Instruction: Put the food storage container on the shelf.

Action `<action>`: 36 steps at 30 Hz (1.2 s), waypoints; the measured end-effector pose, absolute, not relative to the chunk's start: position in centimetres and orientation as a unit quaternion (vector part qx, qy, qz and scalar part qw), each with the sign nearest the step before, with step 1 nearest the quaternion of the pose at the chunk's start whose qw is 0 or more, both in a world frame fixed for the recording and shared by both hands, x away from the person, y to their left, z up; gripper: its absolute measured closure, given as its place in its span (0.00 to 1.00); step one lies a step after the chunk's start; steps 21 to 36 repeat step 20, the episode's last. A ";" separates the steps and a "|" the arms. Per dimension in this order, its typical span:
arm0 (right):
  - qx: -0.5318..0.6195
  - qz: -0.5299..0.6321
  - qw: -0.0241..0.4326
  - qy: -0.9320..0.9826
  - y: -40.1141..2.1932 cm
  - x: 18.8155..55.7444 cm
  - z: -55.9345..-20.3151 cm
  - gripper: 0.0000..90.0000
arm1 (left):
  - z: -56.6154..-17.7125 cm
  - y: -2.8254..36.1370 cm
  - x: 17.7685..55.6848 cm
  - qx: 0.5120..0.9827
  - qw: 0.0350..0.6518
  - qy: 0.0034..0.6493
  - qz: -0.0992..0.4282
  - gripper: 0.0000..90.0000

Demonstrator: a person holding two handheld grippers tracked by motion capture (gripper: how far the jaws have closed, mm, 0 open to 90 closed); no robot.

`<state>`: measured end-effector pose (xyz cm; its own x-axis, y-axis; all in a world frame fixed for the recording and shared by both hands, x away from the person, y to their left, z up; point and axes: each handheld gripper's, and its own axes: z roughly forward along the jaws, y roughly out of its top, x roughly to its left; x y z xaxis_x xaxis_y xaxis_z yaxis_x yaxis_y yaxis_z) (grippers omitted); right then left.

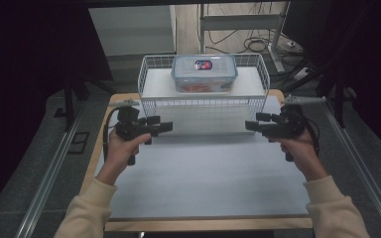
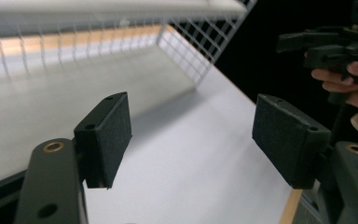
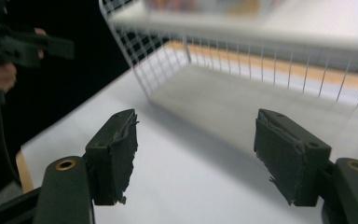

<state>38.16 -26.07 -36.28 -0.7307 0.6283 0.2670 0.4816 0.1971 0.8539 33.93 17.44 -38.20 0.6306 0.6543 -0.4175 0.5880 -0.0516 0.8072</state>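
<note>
While both hands hover low over the white table top (image 1: 198,173), the left gripper (image 1: 164,127) and the right gripper (image 1: 252,125) point inward at each other, jaws apart and nothing between them; this mirrored stance looks like a setup for taking something wide from both sides. The likely target, a clear lidded container (image 1: 204,73) with reddish contents, sits well apart from them inside a white wire basket (image 1: 151,101) at the far edge of the table. The wooden border of the table shows around the white sheet. Beyond lie a dim room, dark curtains, desk legs and loose cables on the floor.
</note>
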 end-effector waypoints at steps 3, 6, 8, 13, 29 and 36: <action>0.355 0.509 0.068 0.781 -26.7 36.3 -39.2 0.32 | -39.9 17.2 32.3 0.730 0.536 0.423 0.036 0.30; 0.355 0.510 0.064 0.781 -26.8 35.8 -40.2 0.31 | -41.2 16.9 31.4 0.735 0.530 0.421 0.036 0.30; 0.356 0.510 0.060 0.781 -27.0 35.4 -41.2 0.31 | -41.9 16.7 31.2 0.737 0.527 0.422 0.036 0.30; 0.353 0.513 0.062 0.780 -26.8 35.3 -41.7 0.29 | -42.5 16.3 31.1 0.748 0.514 0.419 0.033 0.29; 0.352 0.519 0.079 0.775 -27.3 35.0 -42.1 0.25 | -43.0 16.8 31.0 0.747 0.510 0.424 0.030 0.27; 0.352 0.519 0.079 0.775 -27.3 35.0 -42.1 0.25 | -43.0 16.8 31.0 0.747 0.510 0.424 0.030 0.27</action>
